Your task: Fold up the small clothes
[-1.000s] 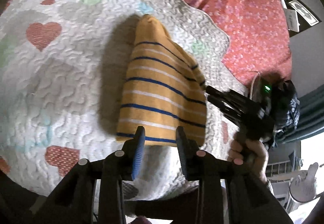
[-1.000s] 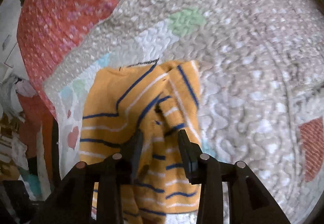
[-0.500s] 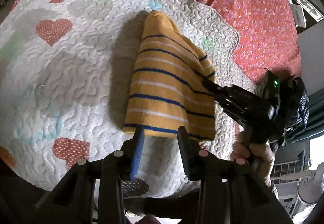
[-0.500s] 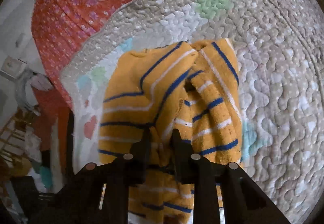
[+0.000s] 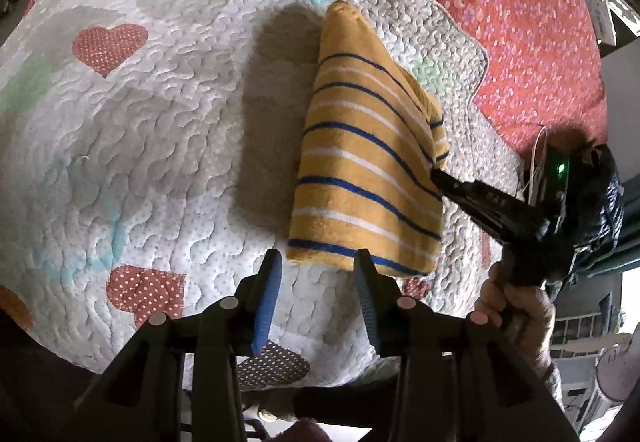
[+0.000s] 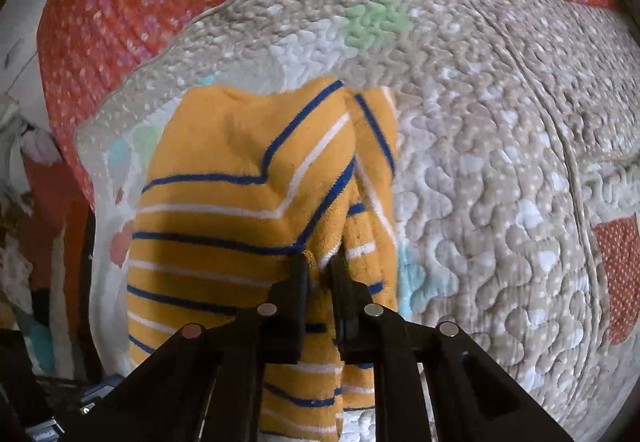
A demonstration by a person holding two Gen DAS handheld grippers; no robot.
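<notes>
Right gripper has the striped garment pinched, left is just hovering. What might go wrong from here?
1. The right gripper, jaws closing, pinches only a small bunched ridge of the garment; it may slip out.
2. The left gripper, jaws opening, holds nothing, so the near hem may drag across the quilt, undoing the fold.

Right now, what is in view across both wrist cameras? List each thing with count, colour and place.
Striped garment: one, yellow with blue and white stripes, on the quilt, partly folded.
Quilt: one, pale with hearts, under the garment.
Bedsheet: one, red with flowers, beneath the quilt.
Left gripper: one, black with blue pads, jaws opening, nothing between them, at the garment's near hem.
Right gripper: one, black, jaws closing on a garment fold.
Hand: one, holding the right gripper's handle.
</notes>
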